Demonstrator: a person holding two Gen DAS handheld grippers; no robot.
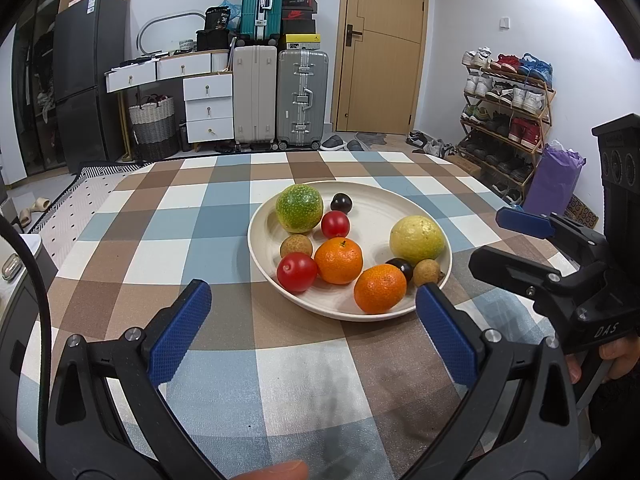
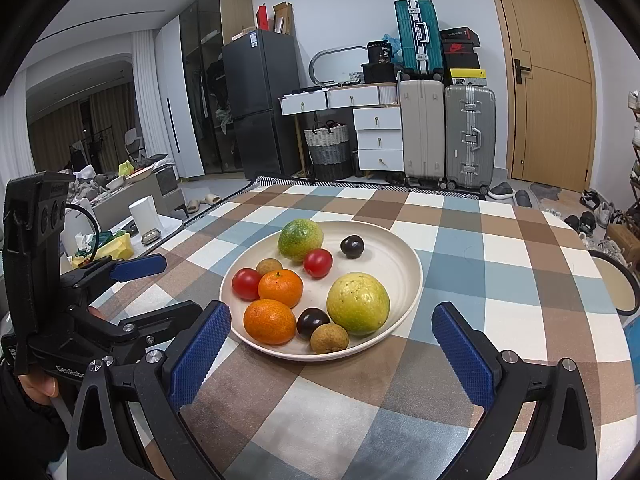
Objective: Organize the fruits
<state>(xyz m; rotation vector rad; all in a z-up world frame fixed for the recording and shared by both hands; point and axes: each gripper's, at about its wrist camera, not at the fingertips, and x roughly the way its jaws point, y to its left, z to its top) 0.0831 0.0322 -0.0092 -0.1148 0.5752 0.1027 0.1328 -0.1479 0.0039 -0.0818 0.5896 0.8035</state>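
Both your left gripper [image 1: 312,328] and right gripper [image 2: 332,344] gape wide, holding nothing, near the round cream plate [image 1: 372,200] of mixed fruit mid-table. Risk: the near orange mandarin [image 1: 380,288] touches the small dark plum [image 1: 401,268], so a sloppy pinch could roll neighbours off.

Right gripper [image 2: 332,344] gapes wide above the checked tablecloth [image 2: 500,264]; the plate [image 2: 400,264] of fruit sits at twelve o'clock, left gripper [image 2: 160,288] at nine o'clock, also agape
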